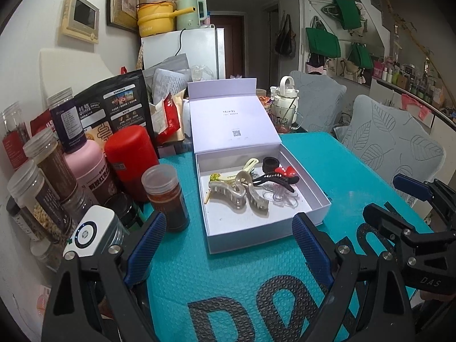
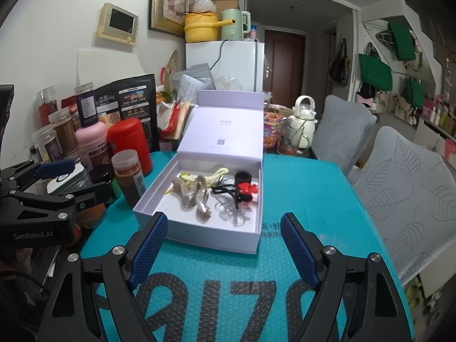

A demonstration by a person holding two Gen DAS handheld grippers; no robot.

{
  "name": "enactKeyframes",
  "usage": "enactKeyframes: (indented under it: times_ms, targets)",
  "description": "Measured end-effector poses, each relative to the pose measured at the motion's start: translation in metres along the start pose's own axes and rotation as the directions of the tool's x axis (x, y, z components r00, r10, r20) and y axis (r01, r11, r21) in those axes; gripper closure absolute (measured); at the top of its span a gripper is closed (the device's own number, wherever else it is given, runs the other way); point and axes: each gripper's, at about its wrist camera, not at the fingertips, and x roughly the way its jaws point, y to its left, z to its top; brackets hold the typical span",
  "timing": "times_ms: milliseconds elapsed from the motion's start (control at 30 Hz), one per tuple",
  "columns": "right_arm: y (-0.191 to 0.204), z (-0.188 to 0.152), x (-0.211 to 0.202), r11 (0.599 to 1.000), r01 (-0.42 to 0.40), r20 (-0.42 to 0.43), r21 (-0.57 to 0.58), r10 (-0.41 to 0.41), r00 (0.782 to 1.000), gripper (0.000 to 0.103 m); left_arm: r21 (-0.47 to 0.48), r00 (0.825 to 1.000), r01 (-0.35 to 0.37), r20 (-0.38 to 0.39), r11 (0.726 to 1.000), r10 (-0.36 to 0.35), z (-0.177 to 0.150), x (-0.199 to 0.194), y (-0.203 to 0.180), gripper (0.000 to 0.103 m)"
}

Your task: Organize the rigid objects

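White gift box (image 1: pixel 320 208) open on teal mat (image 1: pixel 256 270), lid upright at far side. Inside: beige claw clip (image 1: pixel 242 189), black clip (image 1: pixel 273 181), red bow (image 1: pixel 286 171), clear clip (image 1: pixel 280 196), tangled together. Left gripper (image 1: pixel 229 246) spread wide, empty, near box front. Right gripper (image 2: pixel 223 246) likewise spread, empty. Advice: probably close lid next; approach lid edge from both sides, avoid jars (image 1: pixel 166 196) at left.

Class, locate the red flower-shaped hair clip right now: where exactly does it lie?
The red flower clip lies inside the open white box, toward its far right corner, on the black claw clip and just in front of the black hair tie.
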Motion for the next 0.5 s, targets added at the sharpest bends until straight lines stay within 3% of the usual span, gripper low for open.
enactKeyframes:
  times_ms: [500]
  targets:
    - [-0.0026, -0.0063, 0.0029, 1.0, -0.001, -0.026, 0.019, 0.001, 1.0, 0.021, -0.004, 0.999, 0.026, -0.028, 1.0, -0.026, -0.0058, 0.0055, -0.0015, 0.012]
